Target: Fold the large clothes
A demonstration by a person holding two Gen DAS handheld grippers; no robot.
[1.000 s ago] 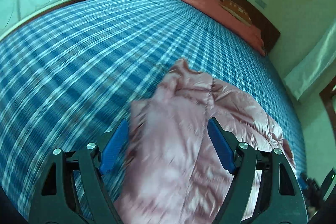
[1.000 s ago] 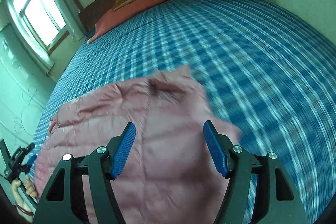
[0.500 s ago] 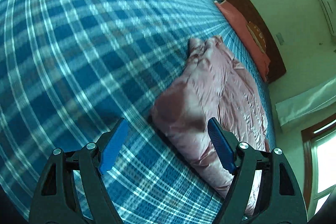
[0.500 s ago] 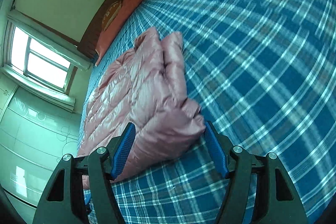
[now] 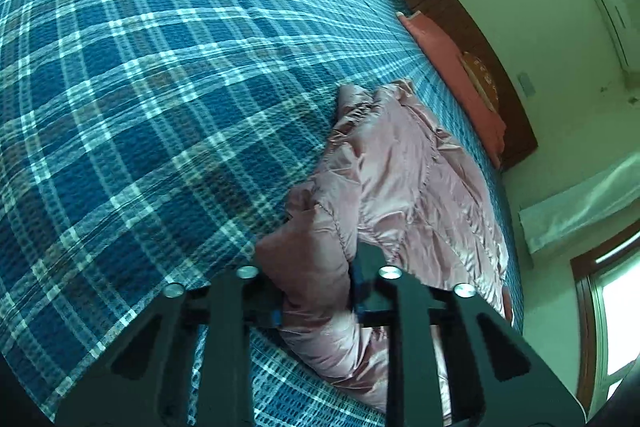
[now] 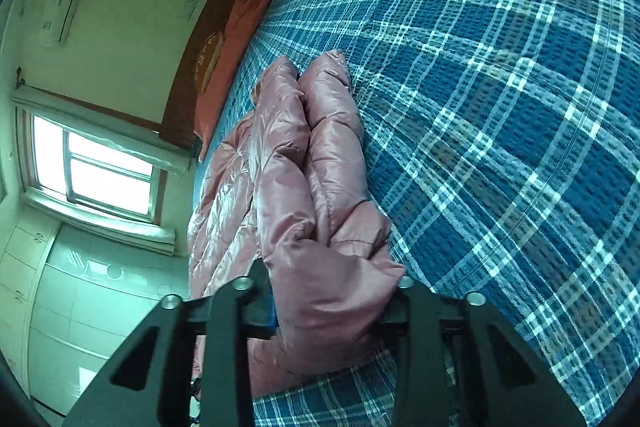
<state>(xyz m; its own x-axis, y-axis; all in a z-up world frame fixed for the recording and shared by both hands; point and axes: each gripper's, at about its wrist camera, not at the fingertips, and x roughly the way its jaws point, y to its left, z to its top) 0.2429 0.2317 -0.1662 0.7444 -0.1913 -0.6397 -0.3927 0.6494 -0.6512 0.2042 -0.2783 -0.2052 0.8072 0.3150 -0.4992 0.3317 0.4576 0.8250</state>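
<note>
Blue plaid bedspread (image 5: 140, 87), wooden headboard (image 5: 492, 67), both jaws just closed, gripping pink jacket (image 6: 320, 187)

pink jacket (image 5: 404, 167), blue plaid bedspread (image 5: 140, 87)

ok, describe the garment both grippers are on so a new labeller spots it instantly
Start from the big bed with the blue plaid cover. The pink puffer jacket lies along it, its far end toward the orange pillows at the headboard. It is the only glossy, quilted item there; the left gripper and right gripper each pinch its near end.
</note>
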